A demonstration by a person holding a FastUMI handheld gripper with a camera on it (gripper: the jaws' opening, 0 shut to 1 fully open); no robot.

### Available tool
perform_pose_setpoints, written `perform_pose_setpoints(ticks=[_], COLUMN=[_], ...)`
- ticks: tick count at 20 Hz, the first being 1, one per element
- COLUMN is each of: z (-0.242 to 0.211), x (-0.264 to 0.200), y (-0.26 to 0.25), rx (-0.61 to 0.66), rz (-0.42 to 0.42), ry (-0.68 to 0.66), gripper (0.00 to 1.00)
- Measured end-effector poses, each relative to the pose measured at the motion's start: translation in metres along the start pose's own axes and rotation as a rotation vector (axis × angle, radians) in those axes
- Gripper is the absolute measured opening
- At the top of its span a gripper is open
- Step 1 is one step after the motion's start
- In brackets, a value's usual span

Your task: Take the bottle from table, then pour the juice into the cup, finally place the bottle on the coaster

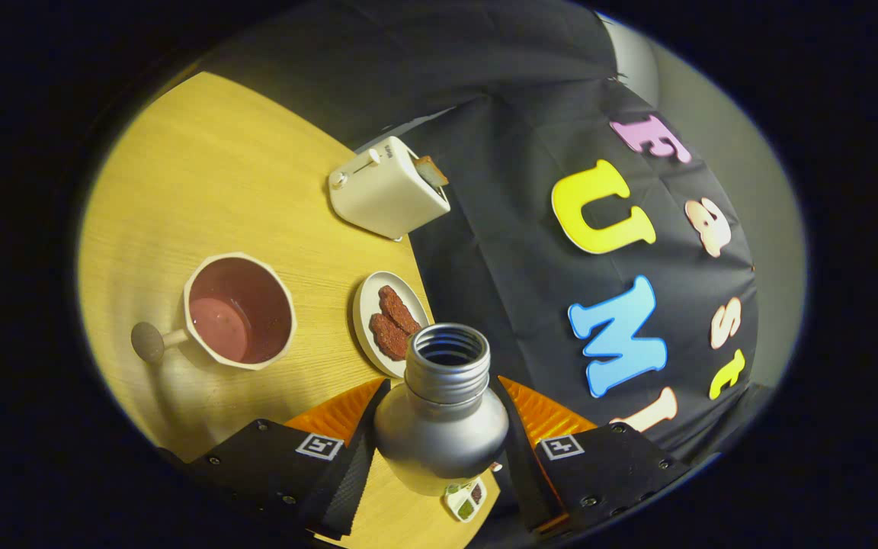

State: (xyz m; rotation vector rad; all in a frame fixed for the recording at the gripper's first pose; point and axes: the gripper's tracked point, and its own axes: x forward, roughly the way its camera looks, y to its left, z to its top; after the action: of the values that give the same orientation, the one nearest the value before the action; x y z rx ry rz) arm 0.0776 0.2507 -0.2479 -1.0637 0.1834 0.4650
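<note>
At the bottom centre of the frame the claw [443, 446] is clamped on the bottle [440, 423], one finger pressing each side of its rounded metal shoulder. The bottle's open threaded mouth points up the frame, and the whole scene sits rolled, which suggests the bottle is tilted. To its left, in the middle left of the frame, stands the cup [239, 311], already holding reddish juice, with its handle toward the left. The mouth is still apart from the cup's rim, so the pour, if unfinished, calls for bringing the neck over the cup's opening and tipping slowly with the grip held firm. Just above the bottle mouth sits a small plate [365, 316] with dark biscuits; a toaster [386, 191] with a slice in it stands higher up. The desk [203, 183] is pale wood, ending against black cloth. No coaster can be told for certain.
</note>
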Motion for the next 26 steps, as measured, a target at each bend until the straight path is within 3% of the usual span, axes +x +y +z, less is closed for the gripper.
perform_pose_setpoints(ticks=[10, 20, 26], z=[-0.036, -0.069, -0.079], x=[-0.005, 0.011, 0.018], y=[-0.014, -0.033, -0.029], rx=[0.387, 1.125, 1.133], rz=[0.01, 0.096, 0.123], ry=[0.009, 0.003, 0.02], gripper=[0.79, 0.78, 0.79])
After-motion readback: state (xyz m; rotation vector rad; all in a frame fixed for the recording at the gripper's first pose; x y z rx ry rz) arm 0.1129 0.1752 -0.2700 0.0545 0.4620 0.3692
